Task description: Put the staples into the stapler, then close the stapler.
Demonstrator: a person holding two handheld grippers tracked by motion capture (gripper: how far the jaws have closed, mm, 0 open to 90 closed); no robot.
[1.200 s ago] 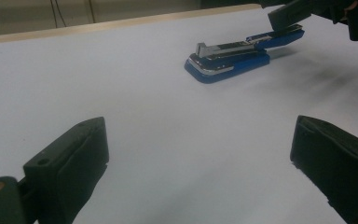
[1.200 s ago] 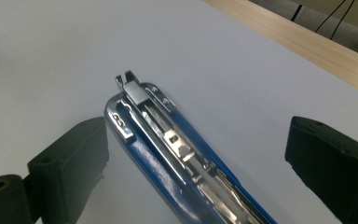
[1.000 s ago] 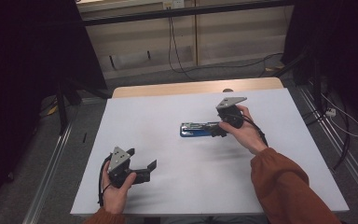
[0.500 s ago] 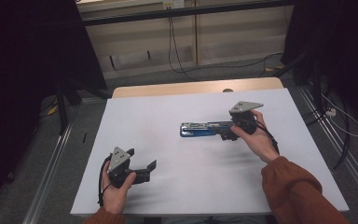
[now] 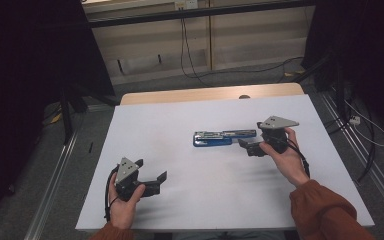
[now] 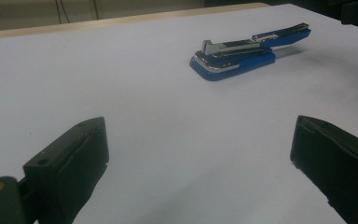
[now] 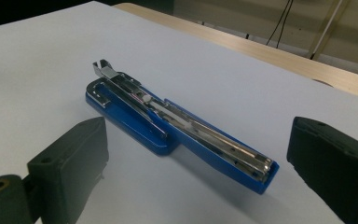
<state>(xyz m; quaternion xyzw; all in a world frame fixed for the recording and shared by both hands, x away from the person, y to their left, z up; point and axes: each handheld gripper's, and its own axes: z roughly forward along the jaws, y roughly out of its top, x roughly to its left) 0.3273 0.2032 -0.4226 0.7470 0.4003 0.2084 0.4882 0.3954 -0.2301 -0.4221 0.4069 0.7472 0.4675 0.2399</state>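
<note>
A blue stapler (image 5: 223, 137), opened out flat, lies mid-surface on the white surface (image 5: 180, 120). My right gripper (image 5: 247, 146) sits just beside its right end, jaws spread wide and empty. My left gripper (image 5: 161, 179) rests well apart near the front left, jaws also released.

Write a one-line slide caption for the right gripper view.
Open right gripper faces a blue stapler lying flat on the white table, swung open.

The stapler (image 7: 177, 135) is glossy blue plastic with shiny metal rails — the surface (image 5: 190, 200) matt white, its far edge pale wood.
</note>
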